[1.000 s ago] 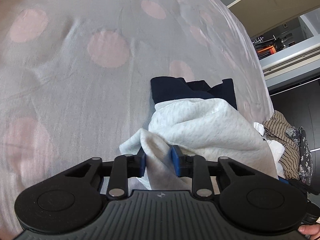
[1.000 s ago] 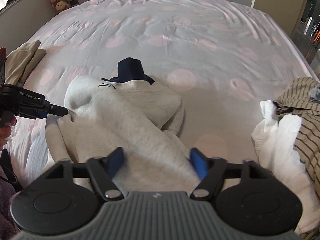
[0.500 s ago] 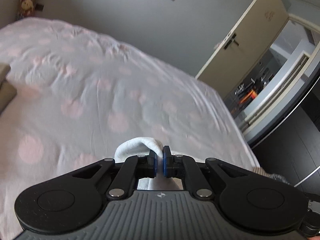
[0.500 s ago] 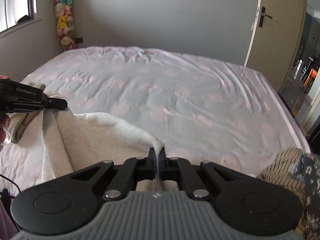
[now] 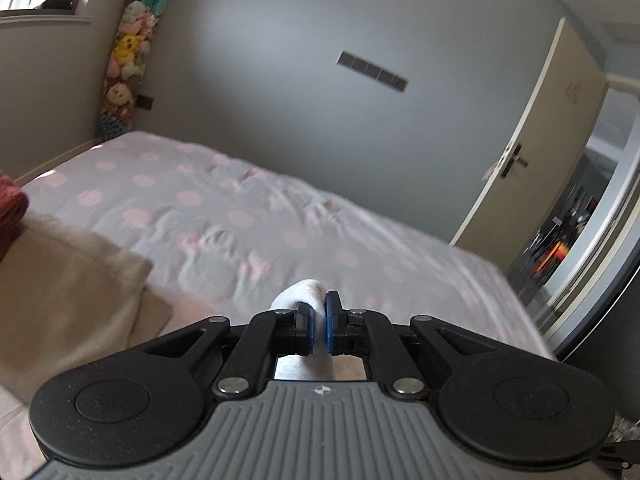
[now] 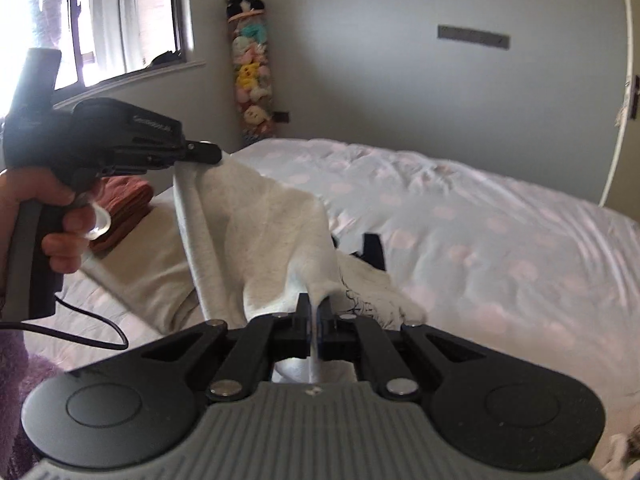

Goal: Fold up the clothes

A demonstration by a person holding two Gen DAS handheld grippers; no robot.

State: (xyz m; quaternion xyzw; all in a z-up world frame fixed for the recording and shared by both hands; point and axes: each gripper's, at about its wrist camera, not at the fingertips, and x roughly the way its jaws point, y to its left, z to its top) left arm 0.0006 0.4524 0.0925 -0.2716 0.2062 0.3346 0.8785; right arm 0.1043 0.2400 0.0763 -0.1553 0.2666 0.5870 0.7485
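L gripper [image 5: 319, 320] clamped tight on white sweatshirt [image 6: 272, 232] edge; R gripper [image 6: 316, 320] pinched on another edge. Garment stretched btwn both, raised above bed [image 6: 480, 216].

Sweatshirt [image 6: 276, 240] print half hidden behind right gripper [image 6: 316, 308]; striped garment [image 6: 628, 448] cut off by corner.

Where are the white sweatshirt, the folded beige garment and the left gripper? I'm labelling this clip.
white sweatshirt [image 6: 272, 240]: right wrist view, on its hanging middle.
folded beige garment [image 5: 68, 280]: left wrist view, on its top face.
left gripper [image 6: 208, 155]: right wrist view, at its fingertips.
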